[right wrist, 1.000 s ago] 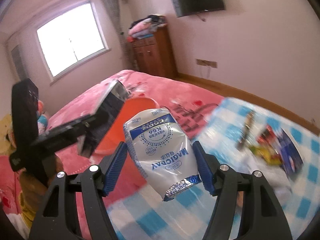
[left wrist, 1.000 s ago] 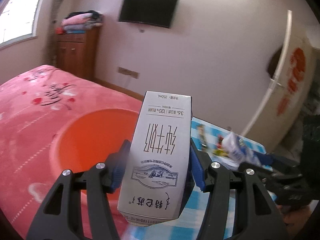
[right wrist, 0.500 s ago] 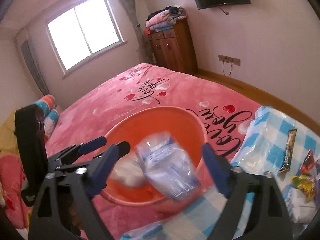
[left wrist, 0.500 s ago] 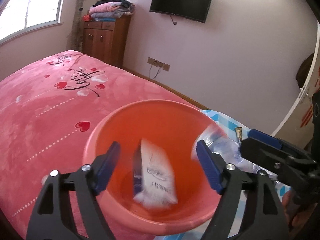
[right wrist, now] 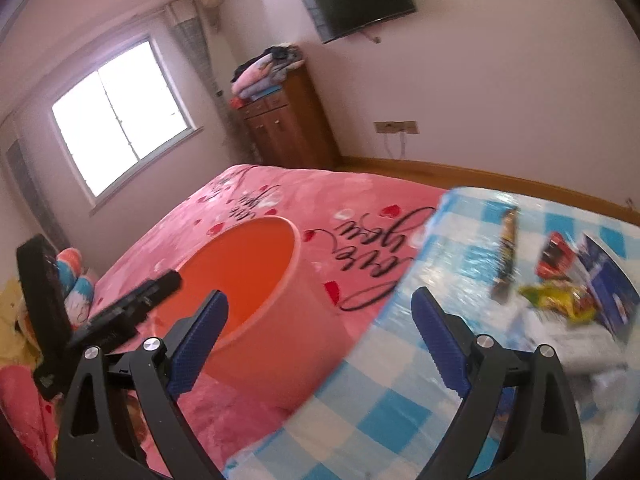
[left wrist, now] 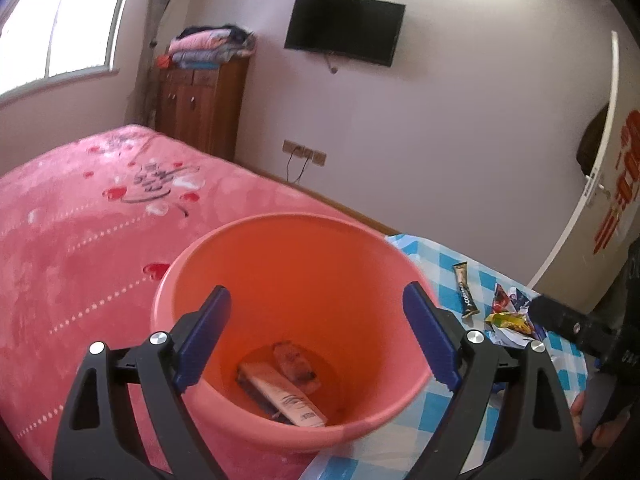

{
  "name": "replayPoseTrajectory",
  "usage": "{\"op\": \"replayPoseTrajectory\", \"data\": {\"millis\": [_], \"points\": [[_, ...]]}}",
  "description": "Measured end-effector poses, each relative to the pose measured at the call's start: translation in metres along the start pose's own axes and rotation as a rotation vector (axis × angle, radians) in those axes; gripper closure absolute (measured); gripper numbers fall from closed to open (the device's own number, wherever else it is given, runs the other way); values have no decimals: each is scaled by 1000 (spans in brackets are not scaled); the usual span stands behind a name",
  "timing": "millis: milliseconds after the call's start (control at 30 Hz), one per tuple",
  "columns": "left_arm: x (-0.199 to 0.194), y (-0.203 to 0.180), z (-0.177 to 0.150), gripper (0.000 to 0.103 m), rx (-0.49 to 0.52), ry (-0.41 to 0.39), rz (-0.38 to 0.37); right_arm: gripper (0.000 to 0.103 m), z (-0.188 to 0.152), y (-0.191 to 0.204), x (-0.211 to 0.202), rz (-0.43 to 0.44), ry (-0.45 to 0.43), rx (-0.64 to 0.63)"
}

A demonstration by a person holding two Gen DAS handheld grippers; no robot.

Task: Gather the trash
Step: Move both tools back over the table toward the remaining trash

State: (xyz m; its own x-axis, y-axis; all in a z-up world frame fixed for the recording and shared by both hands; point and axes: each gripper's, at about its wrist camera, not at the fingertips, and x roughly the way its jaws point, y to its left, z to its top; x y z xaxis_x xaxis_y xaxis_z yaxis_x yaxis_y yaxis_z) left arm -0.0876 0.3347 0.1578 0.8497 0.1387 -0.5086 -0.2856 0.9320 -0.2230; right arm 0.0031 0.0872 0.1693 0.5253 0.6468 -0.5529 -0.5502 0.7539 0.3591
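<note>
An orange plastic bucket (left wrist: 280, 248) stands on the pink bed, next to a blue checked cloth. A white milk carton (left wrist: 282, 398) and a pouch (left wrist: 294, 364) lie at its bottom. My left gripper (left wrist: 316, 340) is open and empty, right above the bucket's mouth. My right gripper (right wrist: 320, 344) is open and empty, over the edge between the bucket (right wrist: 256, 280) and the checked cloth (right wrist: 400, 400). More trash lies on the cloth: a brown stick packet (right wrist: 506, 252), a yellow wrapper (right wrist: 560, 300), a red wrapper (right wrist: 554, 256) and a blue packet (right wrist: 612, 292).
The pink bedspread (left wrist: 80, 220) spreads left of the bucket. A wooden cabinet (left wrist: 200, 108) with folded blankets stands at the far wall, with a wall TV (left wrist: 344, 34) to its right. A door (left wrist: 600, 184) is at the right.
Both grippers opened over the bucket. The milk carton fell from the left one and the pouch from the right one. The right gripper has since swung right toward the checked cloth.
</note>
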Motion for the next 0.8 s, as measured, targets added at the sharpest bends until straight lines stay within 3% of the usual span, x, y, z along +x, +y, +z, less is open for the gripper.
{"op": "replayPoseTrajectory", "data": {"millis": [167,333,667,800], "points": [[-14,-20,-5,15,43,-51,-59,11,-27,-22,-20,-32,-9,51],[-26,-37,-15,15,23,-68,-145,11,-47,-36,-35,-54,-17,84],[-29,-73,-38,15,110,-4,-150,8,-77,-52,-75,-150,-62,81],[-27,-80,-43,15,110,38,-196,8,-85,-60,-89,-178,-80,96]]}}
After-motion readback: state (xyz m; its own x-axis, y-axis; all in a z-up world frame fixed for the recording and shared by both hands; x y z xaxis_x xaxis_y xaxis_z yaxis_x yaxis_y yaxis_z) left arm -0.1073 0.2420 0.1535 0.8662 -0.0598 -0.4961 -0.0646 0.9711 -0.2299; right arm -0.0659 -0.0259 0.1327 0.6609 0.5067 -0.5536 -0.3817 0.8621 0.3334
